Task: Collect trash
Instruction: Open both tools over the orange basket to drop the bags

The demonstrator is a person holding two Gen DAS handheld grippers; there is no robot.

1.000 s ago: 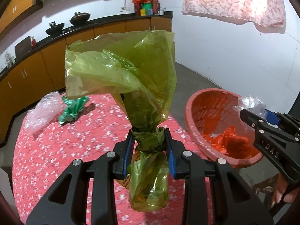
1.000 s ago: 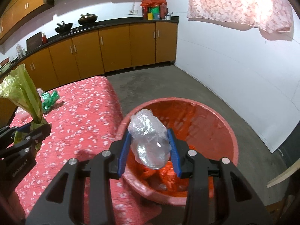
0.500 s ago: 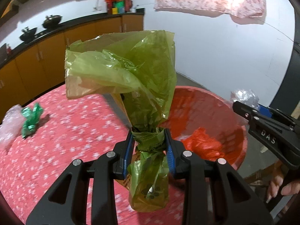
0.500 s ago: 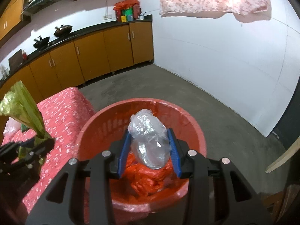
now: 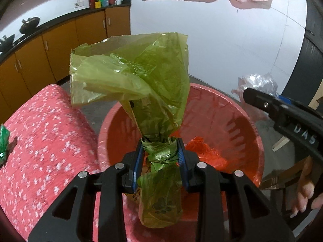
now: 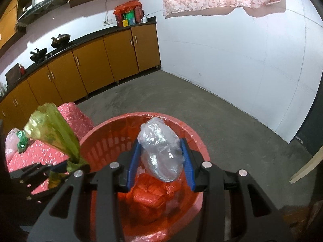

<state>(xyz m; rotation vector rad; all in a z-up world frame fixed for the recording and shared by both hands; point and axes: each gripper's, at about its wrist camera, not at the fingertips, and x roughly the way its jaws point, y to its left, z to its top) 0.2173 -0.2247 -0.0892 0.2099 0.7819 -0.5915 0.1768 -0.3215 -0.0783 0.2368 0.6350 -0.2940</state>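
My left gripper (image 5: 160, 161) is shut on an olive-green plastic bag (image 5: 137, 84), pinched at its twisted neck and held over the near rim of the red basket (image 5: 250, 133). My right gripper (image 6: 160, 161) is shut on a crumpled clear plastic wad (image 6: 159, 151), which hangs above the red basket (image 6: 105, 141). Orange-red plastic (image 6: 149, 199) lies in the basket's bottom. In the right wrist view the green bag (image 6: 52, 135) and left gripper (image 6: 60, 167) show at the left. The right gripper (image 5: 260, 94) with the clear wad (image 5: 256, 81) shows at the right of the left wrist view.
A table with a red flowered cloth (image 5: 44, 141) stands left of the basket, bearing a small green wrapper (image 6: 21, 142) and a clear bag (image 6: 10, 141). Orange cabinets (image 6: 105, 60) line the far wall. Grey floor (image 6: 222, 121) lies beyond the basket. A person's hand (image 5: 304, 193) grips the right tool.
Both grippers have swung right from above the table to above the red basket, each still holding its plastic. The table has slid to the left of both views.
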